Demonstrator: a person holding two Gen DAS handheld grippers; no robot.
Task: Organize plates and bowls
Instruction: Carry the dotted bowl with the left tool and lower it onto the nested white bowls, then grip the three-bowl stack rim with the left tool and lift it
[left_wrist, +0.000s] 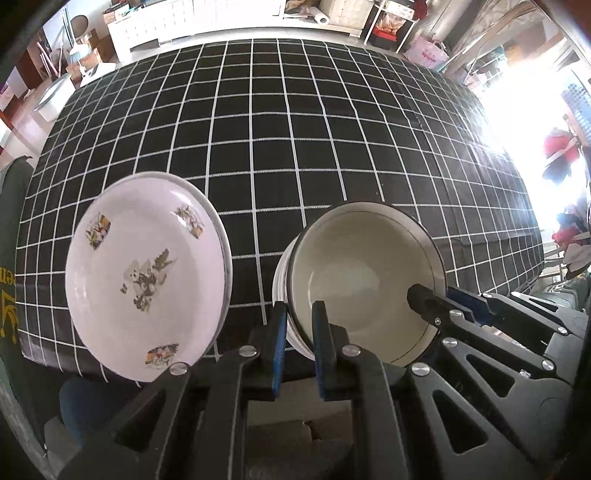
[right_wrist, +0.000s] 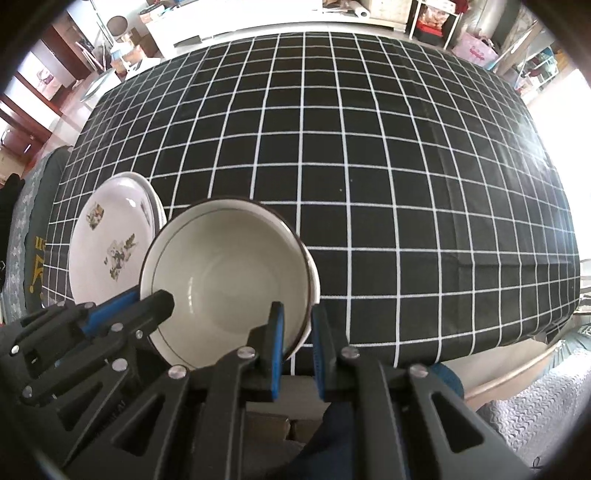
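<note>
Our left tongs (left_wrist: 300, 325) and right tongs (right_wrist: 298, 326) each pinch opposite rims of the cream bowl (left_wrist: 365, 280); flowered plates (left_wrist: 144, 273) lower left on the checked table (left_wrist: 295, 129).

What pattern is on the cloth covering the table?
The black tablecloth has a grid of thin white lines forming squares. It shows best in the right wrist view.

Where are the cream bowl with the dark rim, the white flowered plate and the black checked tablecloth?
Cream bowl with dark rim (right_wrist: 221, 280): right wrist view, inner bottom.
White flowered plate (left_wrist: 147, 273): left wrist view, centre flower print.
Black checked tablecloth (right_wrist: 369, 166): right wrist view, bare middle.
</note>
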